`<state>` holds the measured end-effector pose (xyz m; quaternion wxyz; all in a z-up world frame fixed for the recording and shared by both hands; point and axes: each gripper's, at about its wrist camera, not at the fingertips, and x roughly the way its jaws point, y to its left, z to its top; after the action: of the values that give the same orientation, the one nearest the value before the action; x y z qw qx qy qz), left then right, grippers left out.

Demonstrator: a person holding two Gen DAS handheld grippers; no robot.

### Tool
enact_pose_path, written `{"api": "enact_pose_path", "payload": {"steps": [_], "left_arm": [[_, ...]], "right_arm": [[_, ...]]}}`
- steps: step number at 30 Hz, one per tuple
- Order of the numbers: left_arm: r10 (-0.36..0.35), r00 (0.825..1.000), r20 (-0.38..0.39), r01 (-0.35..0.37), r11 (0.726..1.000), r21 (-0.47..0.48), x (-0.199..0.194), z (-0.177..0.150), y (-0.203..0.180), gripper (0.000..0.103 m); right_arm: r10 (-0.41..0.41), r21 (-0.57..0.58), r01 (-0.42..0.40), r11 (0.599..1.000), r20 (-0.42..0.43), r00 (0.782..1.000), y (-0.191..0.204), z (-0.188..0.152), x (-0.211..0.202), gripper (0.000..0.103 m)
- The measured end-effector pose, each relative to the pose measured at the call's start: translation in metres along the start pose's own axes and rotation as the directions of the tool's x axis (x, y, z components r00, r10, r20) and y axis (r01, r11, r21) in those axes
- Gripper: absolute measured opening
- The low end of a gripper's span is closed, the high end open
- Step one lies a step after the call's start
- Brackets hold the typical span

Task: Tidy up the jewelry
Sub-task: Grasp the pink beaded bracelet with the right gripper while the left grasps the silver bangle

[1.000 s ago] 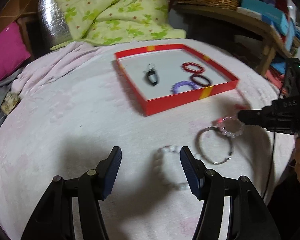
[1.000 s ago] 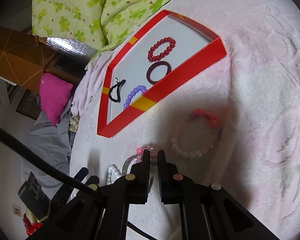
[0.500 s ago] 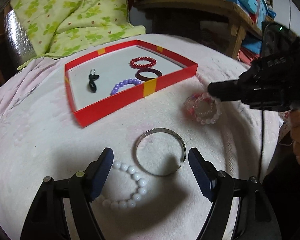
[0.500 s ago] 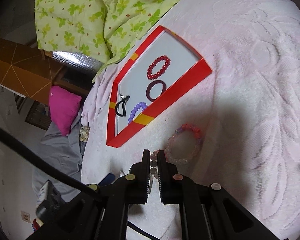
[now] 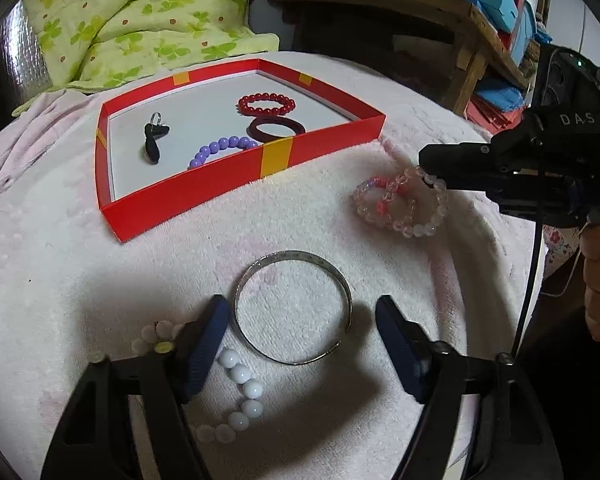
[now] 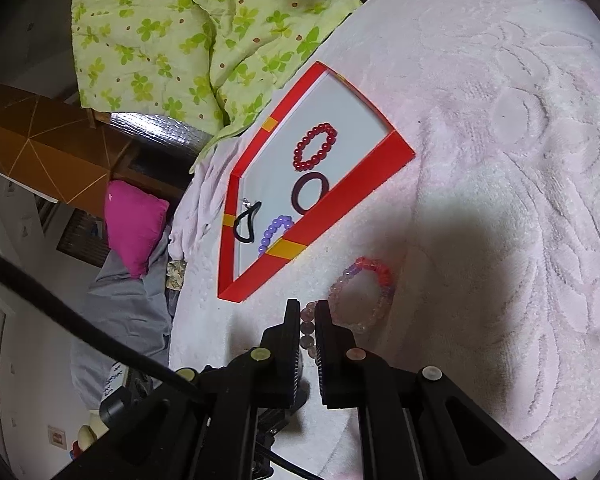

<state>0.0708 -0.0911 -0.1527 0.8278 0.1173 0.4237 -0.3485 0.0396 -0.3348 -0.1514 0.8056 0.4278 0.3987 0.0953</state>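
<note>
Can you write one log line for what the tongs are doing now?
left tongs: closing, straddling silver bangle, not gripping | right tongs: shut on clear bead bracelet | red tray: four pieces inside

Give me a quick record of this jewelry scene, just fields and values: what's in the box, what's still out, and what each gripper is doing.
red box: red bead bracelet, dark ring, purple bead bracelet, black clip
on towel: silver bangle, white bead bracelet, pink bead bracelet
left gripper: open around the silver bangle, jaws just closing a bit
right gripper: shut on clear bead bracelet
</note>
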Motion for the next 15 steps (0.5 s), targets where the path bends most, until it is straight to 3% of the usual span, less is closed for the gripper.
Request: {"api": "enact_pose_path", "payload": {"steps": [1, 8, 15], "left_arm": [[0.000, 1.000, 0.001, 0.000, 1.000, -0.008, 0.000, 0.000, 0.002, 0.061], [-0.015, 1.000, 0.025, 0.016, 0.999, -0.034, -0.004, 0.002, 0.007, 0.061], [0.004, 0.995, 0.095, 0.003, 0.998, -0.066, -0.023, 0.009, 0.014, 0.061]], "right_arm": [[0.004, -0.003, -0.004, 1.000, 0.003, 1.000, 0.001, 0.000, 0.000, 0.008], [0.030, -0.010, -0.030, 1.000, 0.016, 0.999, 0.005, 0.000, 0.001, 0.008], [0.083, -0.025, -0.082, 0.996, 0.048, 0.995, 0.012, 0.002, -0.002, 0.008]]}}
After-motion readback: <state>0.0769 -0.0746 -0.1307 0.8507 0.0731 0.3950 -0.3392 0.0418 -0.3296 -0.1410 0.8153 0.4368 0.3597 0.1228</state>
